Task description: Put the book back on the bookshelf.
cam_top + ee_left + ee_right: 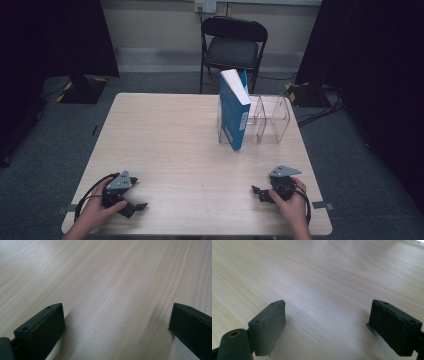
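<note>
Book point(234, 112) upright in clear rack point(272, 117) | well beyond both hand-held grippers | jaws apart, empty

This looks like a lab or recording studio set up for filming rather than a home. A bare, pale wood-grain surface point(170, 145) stands alone on grey carpet point(45, 150), flanked by black curtains point(55, 35) hung on both sides, with black stand bases marked in yellow-and-black hazard tape point(80, 90) and loose cables point(320, 112) trailing over the floor. Behind it a black folding metal chair point(233, 47) faces the plain cream wall point(155, 25), where a white socket plate point(205, 6) sits above the skirting.
</note>
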Available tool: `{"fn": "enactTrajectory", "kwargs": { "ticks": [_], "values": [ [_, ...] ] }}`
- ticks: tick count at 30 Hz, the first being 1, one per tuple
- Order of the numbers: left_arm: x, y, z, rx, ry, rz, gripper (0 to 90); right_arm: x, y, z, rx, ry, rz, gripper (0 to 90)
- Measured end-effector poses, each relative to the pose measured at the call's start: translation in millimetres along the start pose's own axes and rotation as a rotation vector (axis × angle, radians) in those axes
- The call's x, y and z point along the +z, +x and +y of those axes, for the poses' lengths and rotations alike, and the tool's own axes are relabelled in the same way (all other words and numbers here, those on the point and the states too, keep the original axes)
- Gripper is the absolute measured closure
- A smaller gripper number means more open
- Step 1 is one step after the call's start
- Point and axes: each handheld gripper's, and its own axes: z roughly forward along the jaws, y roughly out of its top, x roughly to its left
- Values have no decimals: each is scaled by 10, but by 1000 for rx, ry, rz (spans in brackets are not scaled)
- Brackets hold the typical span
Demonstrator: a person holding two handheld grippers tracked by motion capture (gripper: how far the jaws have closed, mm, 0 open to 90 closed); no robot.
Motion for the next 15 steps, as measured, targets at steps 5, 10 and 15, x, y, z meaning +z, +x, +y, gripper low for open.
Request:
{"fn": "enactTrajectory", "kwargs": {
  "ticks": [5,10,15],
  "values": [
    [0,0,0,0,0,0,0,-4,-6,-4,-9,0,6,128],
    [0,0,0,0,0,0,0,-5,-6,-6,-12,0,2,129],
    [0,0,0,0,0,1,0,-4,-7,-6,-12,-2,4,128]
  ]
}}
